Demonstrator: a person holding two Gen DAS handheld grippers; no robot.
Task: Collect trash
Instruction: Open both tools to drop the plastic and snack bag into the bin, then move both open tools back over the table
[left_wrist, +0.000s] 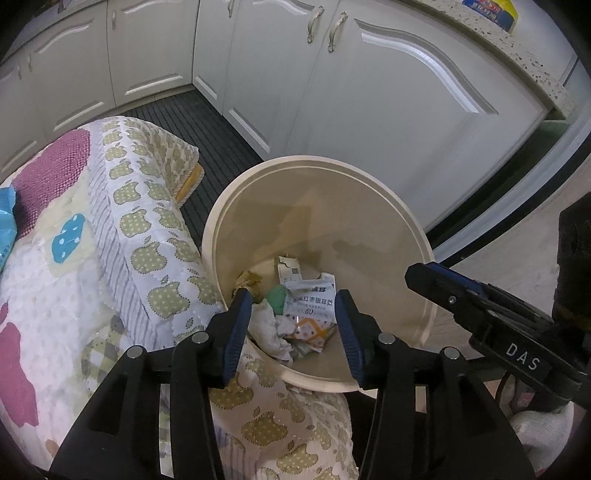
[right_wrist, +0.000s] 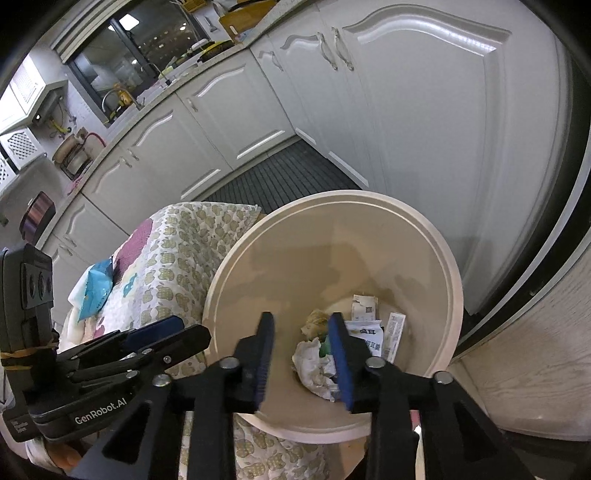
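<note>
Both grippers hover over the cream trash bin (left_wrist: 317, 184), nothing held. Left gripper (left_wrist: 293, 328) jaws released, gap wide, empty. Right gripper (right_wrist: 301, 360) jaws also released and empty, sitting above the bin's opening. Trash lies at the bin bottom: a white printed packet (left_wrist: 314, 302), crumpled tissue (right_wrist: 314, 363), a green scrap (left_wrist: 277, 297), a brownish wad (right_wrist: 314, 321). Bin stands on the floor, just beside a patterned quilt (left_wrist: 110, 229) with apple print. A blue wrapper (right_wrist: 94, 290) lies on the quilt, apart from the bin. White cabinets (right_wrist: 424, 129) behind.
</note>
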